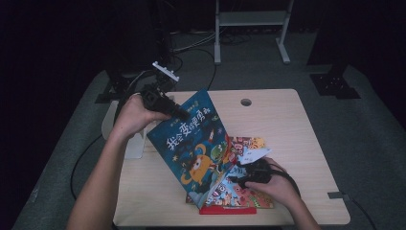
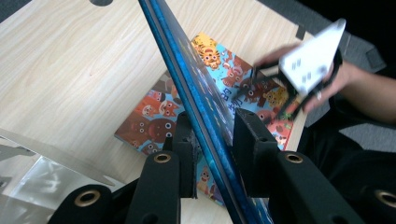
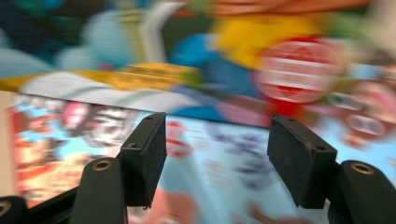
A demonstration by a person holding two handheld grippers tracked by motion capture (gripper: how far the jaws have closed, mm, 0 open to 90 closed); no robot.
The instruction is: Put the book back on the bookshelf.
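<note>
Left gripper: black jaws pinching the top edge of the blue picture book, one pad on each face, seen edge-on in the left gripper view. In the high view, same left gripper clamped on the book's upper left edge, held by the left hand, cable trailing back off the table's far left.

Blue picture book tilted up off the stack, lower edge down on the books beneath, cover facing the camera. Large white and yellow Chinese title across the cover, reading roughly 我会变得更勇敢; below it an orange horned monster and smaller green creatures. Smaller print at the top too fine to read.

Right gripper: jaws spread wide apart, nothing between them, hovering just above a cartoon cover, blurred; a red round badge with white lines of text there, unreadable. In the high view, right gripper low over the lower books, right hand behind it, grey plate on top.

Underneath: animal-covered book lying flat, crowded with foxes, bears and a tiger on light blue. Beneath that, a red-edged book showing at the near side.

All on the wooden table, stack near the front centre; round cable hole at the far edge.
</note>
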